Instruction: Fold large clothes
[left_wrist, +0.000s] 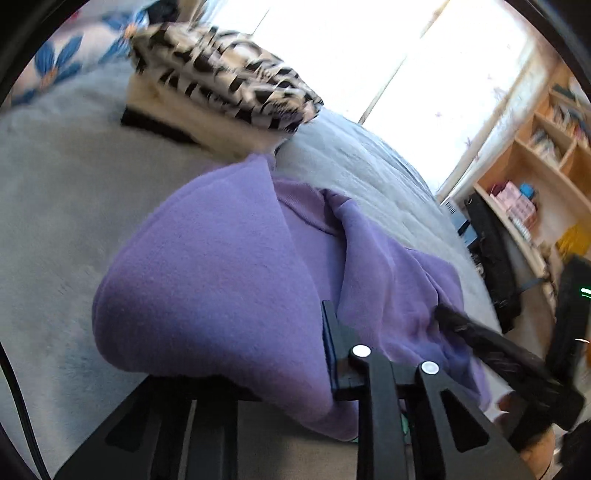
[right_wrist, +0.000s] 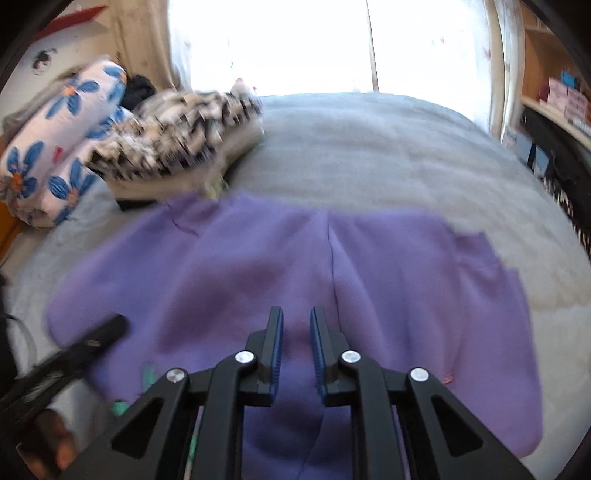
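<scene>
Grey bed (right_wrist: 369, 147) bears purple garment (right_wrist: 258, 258), hiding left gripper's (left_wrist: 317, 354) jaws.

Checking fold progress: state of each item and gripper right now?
purple garment: spread on the bed, not folded, one edge bunched up at the left gripper
left gripper: shut on the garment's edge
right gripper: jaws narrowly apart over the garment, nothing visibly pinched
patterned clothes stack: folded, lying on the bed
floral bedding: rolled up

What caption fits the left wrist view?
Left gripper shut on a raised fold of purple sweatshirt over a grey bedspread.
</scene>
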